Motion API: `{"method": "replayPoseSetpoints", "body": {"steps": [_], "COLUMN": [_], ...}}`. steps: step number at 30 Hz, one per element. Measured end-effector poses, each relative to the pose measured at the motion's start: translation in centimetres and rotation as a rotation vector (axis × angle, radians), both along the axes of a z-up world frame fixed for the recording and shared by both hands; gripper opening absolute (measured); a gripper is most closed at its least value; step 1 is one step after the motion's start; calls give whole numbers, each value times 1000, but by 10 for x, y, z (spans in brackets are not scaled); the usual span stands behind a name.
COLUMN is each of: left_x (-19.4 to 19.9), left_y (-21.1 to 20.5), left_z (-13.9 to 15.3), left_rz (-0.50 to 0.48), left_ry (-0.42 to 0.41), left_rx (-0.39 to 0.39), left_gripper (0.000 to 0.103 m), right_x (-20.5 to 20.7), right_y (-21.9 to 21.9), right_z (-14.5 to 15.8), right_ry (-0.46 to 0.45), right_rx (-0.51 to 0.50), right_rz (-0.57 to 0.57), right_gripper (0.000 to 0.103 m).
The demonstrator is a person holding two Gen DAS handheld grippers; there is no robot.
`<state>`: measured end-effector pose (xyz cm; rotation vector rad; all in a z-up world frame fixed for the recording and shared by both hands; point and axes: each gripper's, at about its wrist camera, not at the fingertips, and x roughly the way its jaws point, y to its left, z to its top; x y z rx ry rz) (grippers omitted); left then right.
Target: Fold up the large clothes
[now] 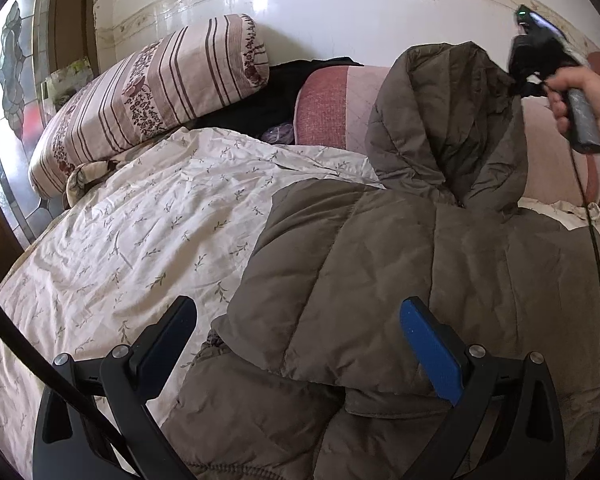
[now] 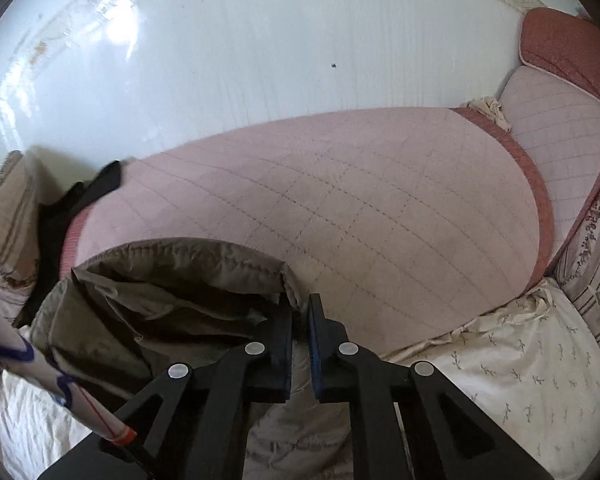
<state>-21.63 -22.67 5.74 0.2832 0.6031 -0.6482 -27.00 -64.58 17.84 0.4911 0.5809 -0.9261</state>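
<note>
Bright daylight, wall glare, fisheye-warped dark edges.

The olive quilted hooded jacket point(image 1: 400, 264) lies on the sprigged white bedsheet point(image 1: 132, 232) — striped floral pillow point(image 1: 148, 92) behind-left, pink quilted cushion point(image 2: 320, 208) behind.

Jacket point(image 1: 400, 264): matt quilted cloth, olive-brown, puffy. Sheet point(image 1: 140, 232) at nine o'clock: thin creased cotton; wall point(image 1: 340, 16) at twelve: glossy tile. Blue finger pad point(image 1: 432, 356): finely textured.
</note>
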Motion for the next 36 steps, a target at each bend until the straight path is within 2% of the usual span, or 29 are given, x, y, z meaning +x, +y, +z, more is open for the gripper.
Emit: {"method": "replayPoseSetpoints", "body": {"steps": [8, 12, 16, 20, 24, 28, 30, 33, 36], "left_x": [-3, 0, 5, 6, 6, 7, 12, 19, 27], "left_y": [5, 11, 15, 17, 16, 10, 4, -4, -8], "left_z": [7, 12, 14, 15, 15, 14, 11, 4, -2], "left_rz": [-2, 13, 24, 18, -24, -111, -180, -258, -283], "left_ry": [7, 25, 44, 67, 115, 220, 324, 485, 597], "left_rx": [-27, -50, -72, -94, -128, -184, -231, -305, -373], "left_gripper": [102, 102, 102, 102, 102, 102, 102, 102, 102], "right_x": [-63, -102, -145, -186, -205, -201, -204, -207, -210], "right_y": [93, 140, 186, 218, 232, 215, 206, 206, 208], "right_z": [30, 26, 7, -28, -77, -119, -129, -125, -115], "right_ry": [-45, -58, -86, -134, -87, -1, -15, -43, -82], "right_rx": [-84, -99, -72, -13, -9, 46, 90, 96, 101], "right_rz": [116, 155, 164, 133, 70, 25, 15, 24, 47], "right_gripper": [6, 6, 6, 5, 3, 0, 0, 1, 1]}}
